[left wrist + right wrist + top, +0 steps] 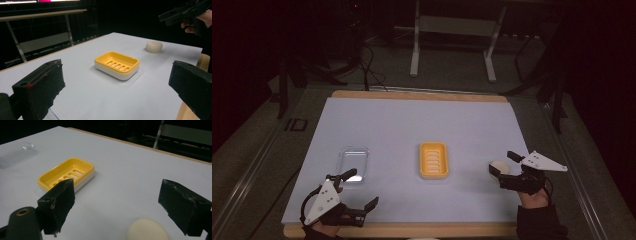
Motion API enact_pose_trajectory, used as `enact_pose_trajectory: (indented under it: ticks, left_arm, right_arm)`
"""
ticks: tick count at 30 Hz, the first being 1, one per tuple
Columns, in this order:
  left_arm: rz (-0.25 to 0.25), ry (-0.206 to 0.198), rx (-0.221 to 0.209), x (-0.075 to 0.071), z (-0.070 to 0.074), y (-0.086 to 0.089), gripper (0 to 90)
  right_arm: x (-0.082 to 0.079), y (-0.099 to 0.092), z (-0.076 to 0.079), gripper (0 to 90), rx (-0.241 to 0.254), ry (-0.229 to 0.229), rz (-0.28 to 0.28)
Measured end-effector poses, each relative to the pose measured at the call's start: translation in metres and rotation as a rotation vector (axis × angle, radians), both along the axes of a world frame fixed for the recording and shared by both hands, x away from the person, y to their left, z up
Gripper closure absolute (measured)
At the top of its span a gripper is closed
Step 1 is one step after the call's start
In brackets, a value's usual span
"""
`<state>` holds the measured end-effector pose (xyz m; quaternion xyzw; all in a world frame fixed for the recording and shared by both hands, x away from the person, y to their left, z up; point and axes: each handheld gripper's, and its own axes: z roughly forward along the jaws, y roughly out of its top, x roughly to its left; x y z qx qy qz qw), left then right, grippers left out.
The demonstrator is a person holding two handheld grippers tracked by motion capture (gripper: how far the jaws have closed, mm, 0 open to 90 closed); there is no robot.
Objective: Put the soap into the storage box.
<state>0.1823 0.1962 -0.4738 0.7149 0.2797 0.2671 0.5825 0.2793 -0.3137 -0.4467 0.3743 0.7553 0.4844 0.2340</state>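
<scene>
Right hand: comes in at the near right corner of the worktop point(412, 125); the right gripper point(502, 163) sits low, aimed toward the soap dish point(433, 160); jaws wide apart, nothing between the pads
Soap bar point(499, 167): on the worktop right of the soap dish, well apart from it; just in front of the right gripper's jaws, below the gap, not pinched
Left hand: near left corner, far left of the soap dish; left gripper point(362, 189) jaws spread, gripping nothing
Clear lid point(353, 162): left of the soap dish, just beyond the left gripper
Materials: soap bar pale cream, rounded, matte; soap dish yellow slotted plastic tray over a white base; lid transparent plastic; worktop a smooth white sheet with a wooden edge
</scene>
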Motion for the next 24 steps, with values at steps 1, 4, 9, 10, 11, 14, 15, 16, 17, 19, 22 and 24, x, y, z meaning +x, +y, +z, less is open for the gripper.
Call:
enact_pose_trajectory:
  ticks: [1, 4, 9, 10, 11, 14, 15, 16, 17, 19, 22, 24]
  left_arm:
    - [0.000, 0.000, 0.000, 0.000, 0.000, 0.000, 0.1]
    - [0.004, 0.002, 0.007, 0.000, 0.000, 0.000, 0.1]
    - [0.005, 0.004, 0.005, 0.000, 0.000, 0.000, 0.0]
    - [0.004, 0.004, 0.006, 0.000, 0.000, 0.000, 0.0]
    - [0.005, 0.004, 0.006, 0.001, 0.000, 0.000, 0.1]
    - [0.004, 0.011, 0.011, 0.002, -0.001, 0.000, 0.1]
    - [0.003, 0.014, 0.010, 0.002, -0.001, 0.000, 0.1]
    - [0.003, 0.014, 0.010, 0.002, -0.001, 0.000, 0.0]
    - [0.005, 0.015, 0.012, 0.003, -0.002, 0.001, 0.0]
    - [0.006, 0.016, 0.012, 0.003, -0.002, 0.001, 0.1]
    - [0.005, 0.017, 0.011, 0.003, -0.002, 0.000, 0.1]
    - [0.005, 0.018, 0.014, 0.004, -0.002, 0.000, 0.1]
  right_arm:
    - [0.000, 0.000, 0.000, 13.4, -0.003, 0.001, 0.012]
    - [0.002, 0.001, 0.001, 13.1, -0.022, -0.016, 0.044]
    - [0.008, 0.000, 0.001, 12.9, -0.014, 0.030, 0.122]
    - [0.012, 0.000, 0.001, 13.1, -0.024, 0.063, 0.162]
    - [0.014, 0.000, 0.002, 13.1, -0.023, 0.081, 0.196]
    - [0.018, -0.003, 0.004, 12.9, -0.054, 0.097, 0.252]
    - [0.020, -0.004, 0.006, 13.0, -0.050, 0.121, 0.286]
    - [0.021, -0.006, 0.007, 12.9, -0.063, 0.127, 0.302]
    - [0.023, -0.007, 0.007, 12.7, -0.084, 0.131, 0.324]
    - [0.026, -0.009, 0.006, 12.5, -0.120, 0.159, 0.388]
    - [0.030, -0.007, 0.002, 12.5, -0.199, 0.221, 0.447]
    - [0.033, -0.004, -0.001, 12.5, -0.246, 0.268, 0.484]
